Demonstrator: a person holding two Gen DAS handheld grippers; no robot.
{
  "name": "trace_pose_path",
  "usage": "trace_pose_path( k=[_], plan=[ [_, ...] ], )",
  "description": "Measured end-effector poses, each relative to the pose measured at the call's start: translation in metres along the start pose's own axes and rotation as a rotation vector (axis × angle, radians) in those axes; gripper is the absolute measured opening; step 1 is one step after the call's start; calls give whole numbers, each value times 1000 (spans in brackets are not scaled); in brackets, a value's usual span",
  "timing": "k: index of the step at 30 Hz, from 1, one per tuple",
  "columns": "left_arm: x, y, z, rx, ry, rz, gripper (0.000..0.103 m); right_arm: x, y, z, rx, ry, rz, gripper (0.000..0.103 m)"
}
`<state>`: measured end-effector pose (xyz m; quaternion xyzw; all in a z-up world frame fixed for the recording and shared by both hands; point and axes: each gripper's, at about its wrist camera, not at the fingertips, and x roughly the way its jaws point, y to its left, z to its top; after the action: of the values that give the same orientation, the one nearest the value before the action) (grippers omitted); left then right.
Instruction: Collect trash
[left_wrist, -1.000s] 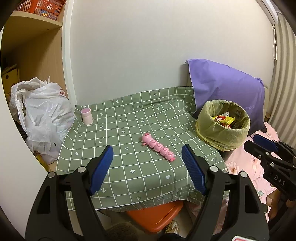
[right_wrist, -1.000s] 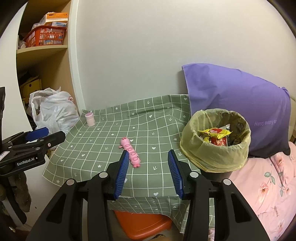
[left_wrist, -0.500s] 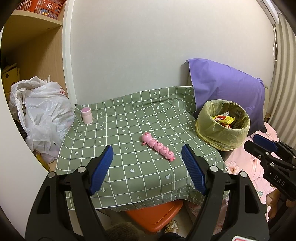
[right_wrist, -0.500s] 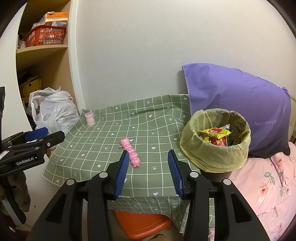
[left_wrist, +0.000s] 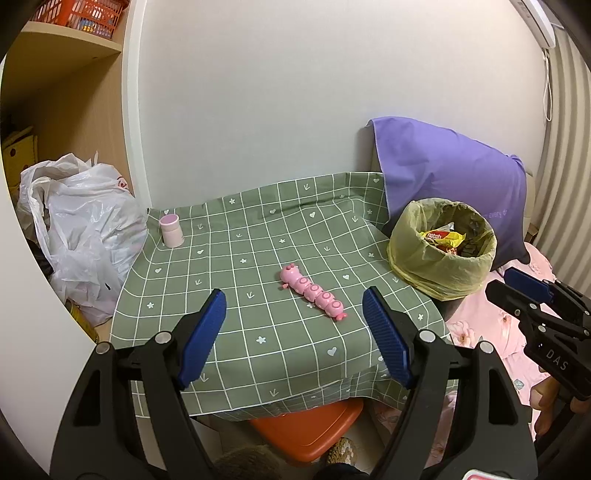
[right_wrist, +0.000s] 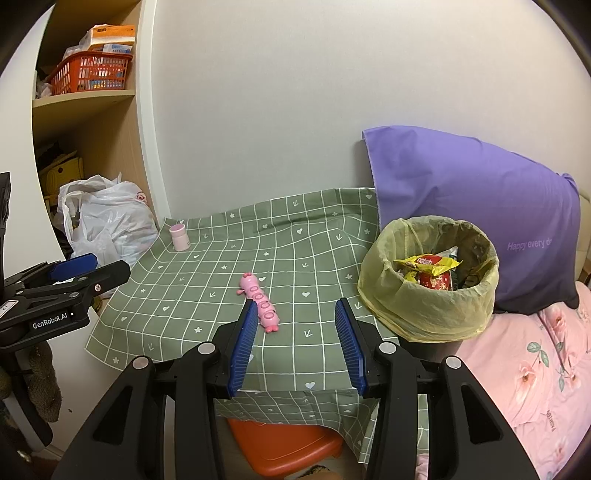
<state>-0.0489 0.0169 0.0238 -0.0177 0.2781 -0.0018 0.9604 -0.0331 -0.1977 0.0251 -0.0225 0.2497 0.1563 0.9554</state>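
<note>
A round bin lined with a yellow-green plastic bag (right_wrist: 428, 291) stands at the right edge of the green checked-cloth bench (left_wrist: 258, 258), holding a yellow snack wrapper (right_wrist: 428, 263) and other packets. A pink segmented caterpillar toy (left_wrist: 313, 291) lies mid-bench, ahead of and between the left gripper's (left_wrist: 295, 325) wide-open, empty jaws; the right gripper's (right_wrist: 295, 338) jaws, also spread and empty, sit just right of it. A small pink cylindrical pot (left_wrist: 171, 230) stands at the far left corner.

"GenRobot.AI" on left hand-held gripper (right_wrist: 70, 271); "DAS" on right hand-held gripper (left_wrist: 524, 291); "Happy every d…" on purple pillow (right_wrist: 480, 206).
</note>
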Motion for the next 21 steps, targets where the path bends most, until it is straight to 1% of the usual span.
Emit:
trace_pose_path(
  k=[21],
  plan=[
    [-2,-2,0,1,1,-3,72,-1,0,-1,2,0,-1,41]
  ],
)
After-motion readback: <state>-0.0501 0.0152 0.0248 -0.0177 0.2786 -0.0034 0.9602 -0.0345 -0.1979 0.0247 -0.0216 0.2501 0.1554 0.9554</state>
